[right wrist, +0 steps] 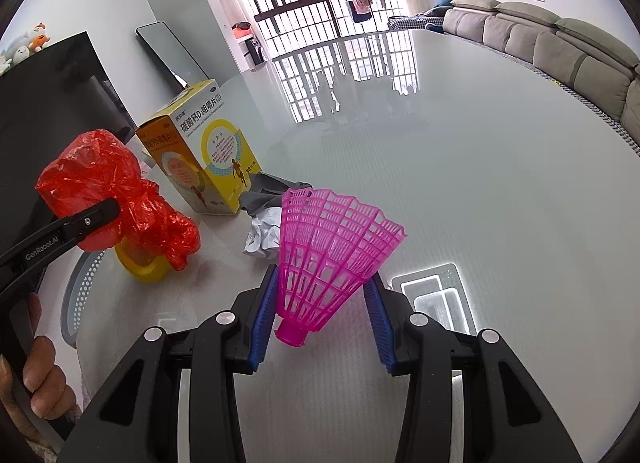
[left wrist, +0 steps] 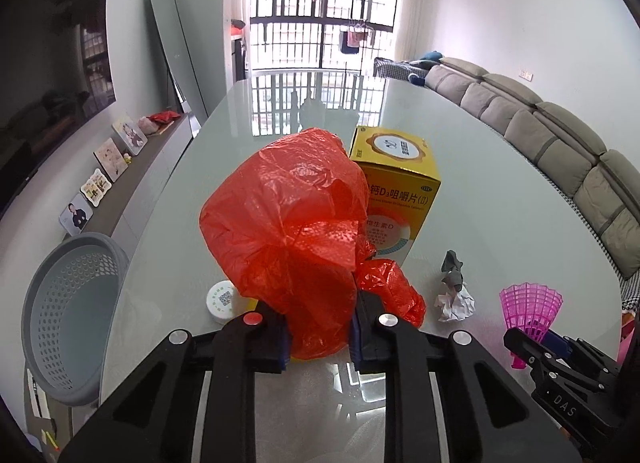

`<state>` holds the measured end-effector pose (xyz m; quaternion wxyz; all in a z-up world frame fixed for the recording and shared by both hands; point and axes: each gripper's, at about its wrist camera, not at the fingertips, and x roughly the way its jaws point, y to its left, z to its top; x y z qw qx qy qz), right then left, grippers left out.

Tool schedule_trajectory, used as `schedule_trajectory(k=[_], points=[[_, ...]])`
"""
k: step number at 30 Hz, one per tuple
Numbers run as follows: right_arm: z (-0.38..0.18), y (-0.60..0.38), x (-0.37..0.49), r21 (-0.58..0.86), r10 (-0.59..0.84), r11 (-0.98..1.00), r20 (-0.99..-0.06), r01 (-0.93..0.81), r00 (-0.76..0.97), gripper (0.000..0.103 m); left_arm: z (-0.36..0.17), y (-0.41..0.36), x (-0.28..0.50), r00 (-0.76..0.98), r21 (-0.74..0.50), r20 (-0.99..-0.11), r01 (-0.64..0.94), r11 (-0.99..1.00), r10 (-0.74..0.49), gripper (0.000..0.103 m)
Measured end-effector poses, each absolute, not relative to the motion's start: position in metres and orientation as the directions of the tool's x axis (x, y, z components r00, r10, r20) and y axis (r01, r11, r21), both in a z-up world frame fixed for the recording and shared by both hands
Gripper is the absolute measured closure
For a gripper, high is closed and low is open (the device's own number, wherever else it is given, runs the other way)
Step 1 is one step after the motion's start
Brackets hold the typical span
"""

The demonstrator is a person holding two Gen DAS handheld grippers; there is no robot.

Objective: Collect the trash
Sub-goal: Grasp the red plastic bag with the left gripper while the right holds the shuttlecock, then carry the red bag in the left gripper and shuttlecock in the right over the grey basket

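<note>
The left claw is pinching a crumpled red plastic bag between its blue pads, gripping low on the gathered neck so the puffed body balloons up ahead of the fingers; in the right wrist view the same bag sits at about 9 o'clock, with a black finger pressed into its crinkled side. The right claw is pressed in on a pink plastic shuttlecock, holding it near its narrow cork end so the latticed skirt fans forward and clear of the pads; in the left wrist view it shows at 4 o'clock. Both pieces look raised off the glossy white surface, which suggests each hand has a piece of trash ready to carry. The likely destination is the grey perforated basket, standing off the surface's edge at 8 o'clock in the left view. Still lying on the surface are a yellow calcium-tablet box, upright just behind the bag, a crumpled white paper ball with a grey scrap touching it at 3 o'clock, a small white round lid at 7 o'clock, and a yellow tape roll partly hidden beneath the bag. A hand grips the left tool's handle.
</note>
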<state>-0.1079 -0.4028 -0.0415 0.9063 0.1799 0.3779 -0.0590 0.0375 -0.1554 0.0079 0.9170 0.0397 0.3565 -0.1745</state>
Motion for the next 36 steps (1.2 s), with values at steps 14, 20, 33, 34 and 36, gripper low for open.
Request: schedule_trajectory(k=[14, 20, 33, 34, 36], points=[[-0.019, -0.355, -0.111, 0.238, 0.064, 0.962, -0.679, 0.137, 0.731, 0.062, 0.029, -0.095, 0.006, 0.766, 0.002, -0.616, 0.238, 0.971, -0.186, 0.081], [-0.011, -0.316, -0.098, 0.224, 0.1, 0.972, -0.676, 0.073, 0.73, 0.062, 0.028, -0.055, 0.003, 0.779, -0.003, -0.609, 0.184, 0.983, -0.148, 0.081], [0.004, -0.202, -0.048, 0.199, 0.24, 0.969, -0.654, -0.143, 0.717, 0.062, 0.021, 0.033, 0.02, 0.792, -0.019, -0.608, 0.056, 0.998, -0.056, 0.081], [0.005, -0.195, -0.043, 0.196, 0.249, 0.968, -0.653, -0.158, 0.715, 0.062, 0.019, 0.039, 0.022, 0.791, -0.019, -0.61, 0.048, 0.999, -0.049, 0.081], [0.006, -0.179, -0.032, 0.193, 0.269, 0.963, -0.654, -0.188, 0.707, 0.062, 0.012, 0.053, 0.028, 0.785, -0.014, -0.618, 0.027, 1.0, -0.03, 0.081]])
